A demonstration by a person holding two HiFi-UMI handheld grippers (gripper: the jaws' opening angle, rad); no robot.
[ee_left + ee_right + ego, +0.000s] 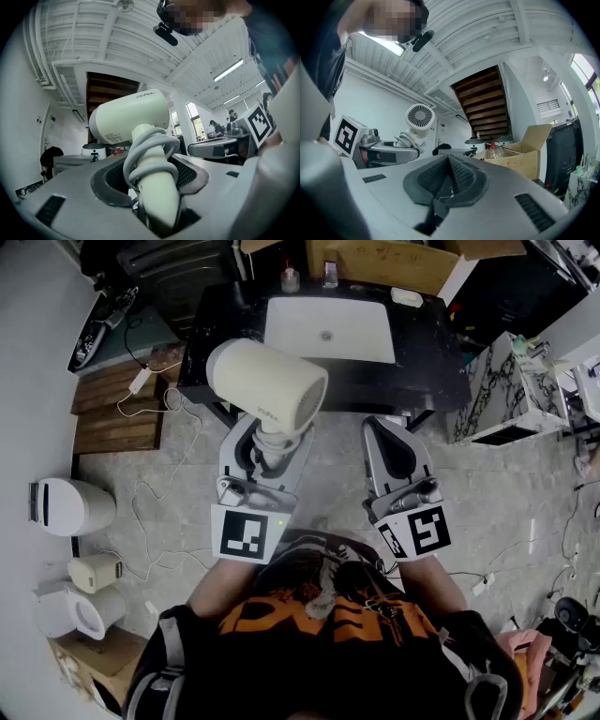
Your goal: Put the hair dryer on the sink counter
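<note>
Dryer is carried upright over the floor, just short of the far counter — left gripper pinches its cord-wrapped handle low, likely so the bulky head can be laid down freely. Right gripper, pressed together on nothing, hangs alongside.

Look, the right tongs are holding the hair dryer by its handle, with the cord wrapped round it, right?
Not quite: it is the left tongs that hold the hair dryer by its handle, with the cord wrapped round it. The left gripper view shows the handle clamped between them. The right tongs are shut on nothing.
</note>
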